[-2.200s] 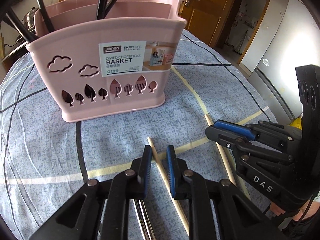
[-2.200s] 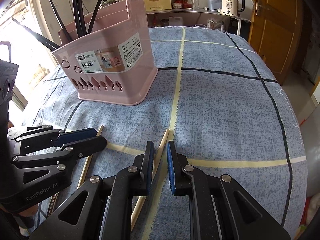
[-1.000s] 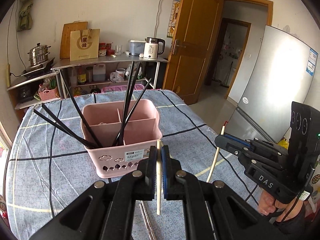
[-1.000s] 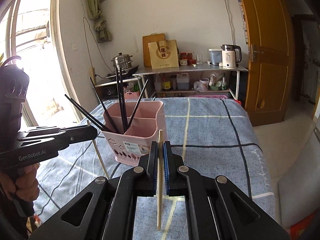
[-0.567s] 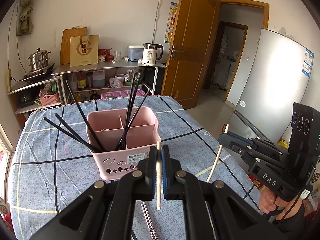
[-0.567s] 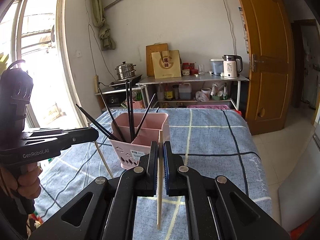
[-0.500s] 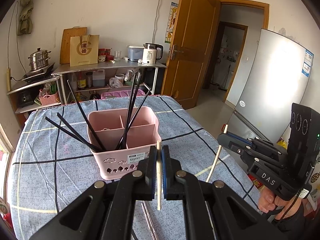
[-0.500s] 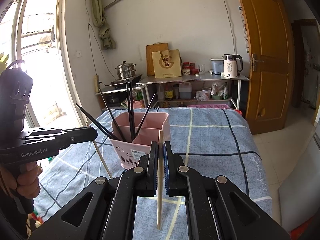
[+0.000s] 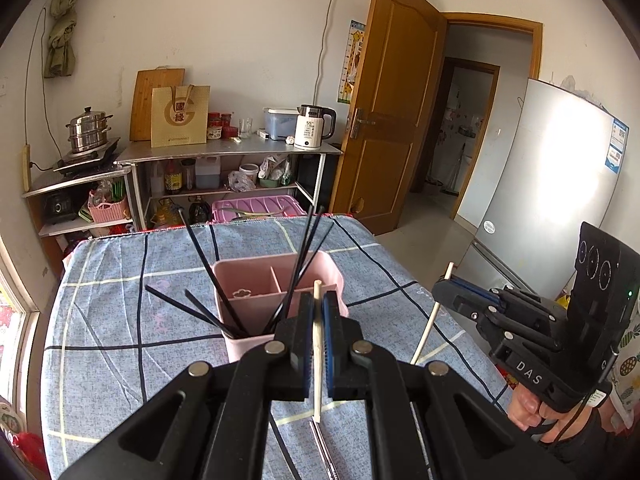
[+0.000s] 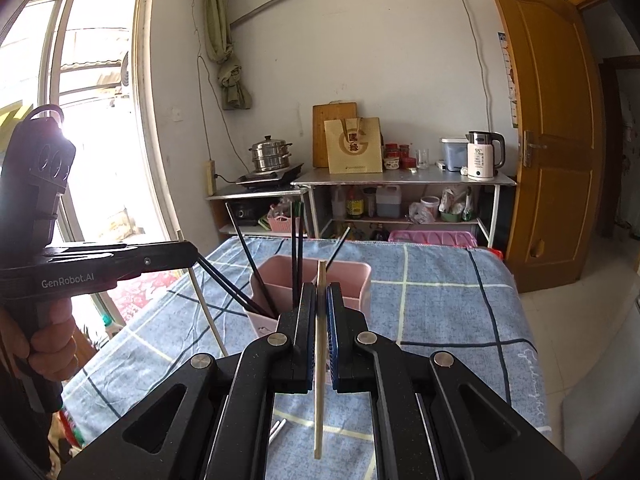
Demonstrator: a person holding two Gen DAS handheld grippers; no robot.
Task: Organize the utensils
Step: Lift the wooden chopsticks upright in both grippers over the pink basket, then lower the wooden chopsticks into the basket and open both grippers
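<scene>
Compared with the view from about two seconds back, when both grippers were low over the blue checked tablecloth with the wooden chopsticks lying flat between their fingers, both tools are now raised well above the table, and the pink chopsticks basket, which was filling the upper frame then, is now sitting small and below the fingertips. Since half a second ago the basket is appearing nearer and more directly under the tips.

The left gripper is being held level, pointing across the table, and is clenching a pale wooden chopstick that is standing nearly upright between its blue pads, its top poking above the fingers and its lower end hanging beneath them. The right gripper is gripping a second wooden chopstick the same way, upright, with a long length dangling below. In the left view the right gripper is showing off to the right with its stick slanting down.

The basket is standing just ahead of and below both tools, its divided compartments open upward, with several black chopsticks leaning out of it at spread angles. Metal utensils are lying on the cloth beneath the left tool.
</scene>
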